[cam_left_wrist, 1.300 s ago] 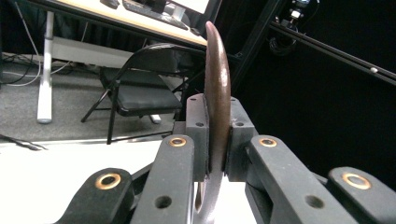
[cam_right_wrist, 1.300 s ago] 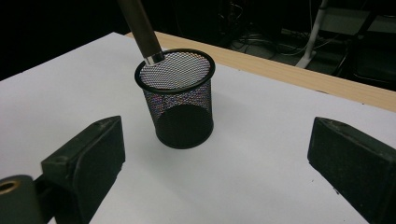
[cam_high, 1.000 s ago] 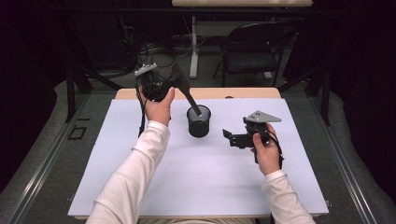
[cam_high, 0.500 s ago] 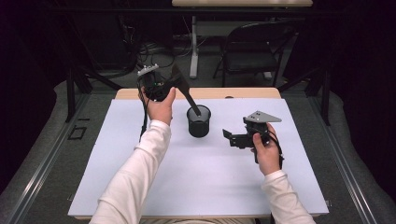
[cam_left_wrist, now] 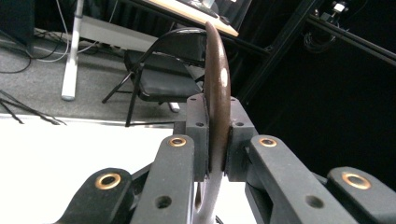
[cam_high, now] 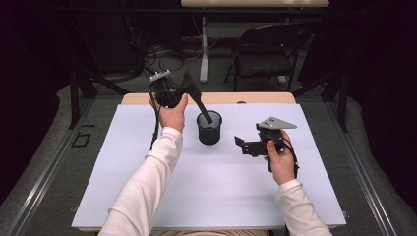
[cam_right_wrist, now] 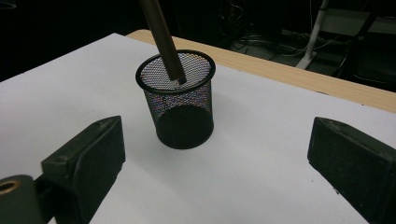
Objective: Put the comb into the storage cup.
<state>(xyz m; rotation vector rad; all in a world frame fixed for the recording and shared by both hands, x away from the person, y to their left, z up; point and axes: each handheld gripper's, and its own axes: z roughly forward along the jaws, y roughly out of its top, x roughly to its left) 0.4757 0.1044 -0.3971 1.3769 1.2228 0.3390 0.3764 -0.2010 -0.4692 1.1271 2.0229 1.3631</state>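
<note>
A black mesh cup [cam_high: 209, 129] stands on the white table cover [cam_high: 123, 167], a little behind its middle. My left gripper [cam_high: 181, 93] is held above and to the left of the cup, shut on the flat head of a dark brown utensil [cam_high: 199, 101]. The utensil's handle slants down and its tip is just inside the cup's rim [cam_right_wrist: 180, 79]. In the left gripper view the utensil [cam_left_wrist: 217, 88] stands edge-on between the pads [cam_left_wrist: 198, 135]. My right gripper [cam_high: 241, 145] rests low to the right of the cup, open and pointed at the cup [cam_right_wrist: 180, 100], with nothing between its fingers [cam_right_wrist: 88, 158].
The wooden table edge [cam_high: 246, 98] runs along the back of the white cover. A folding chair [cam_high: 270, 54] and a table leg [cam_high: 203, 49] stand on the floor behind. A black frame post [cam_high: 74, 93] rises at the left.
The left hand has shifted only slightly with the utensil; its handle tip stays at the cup's mouth. The right gripper has not moved.
</note>
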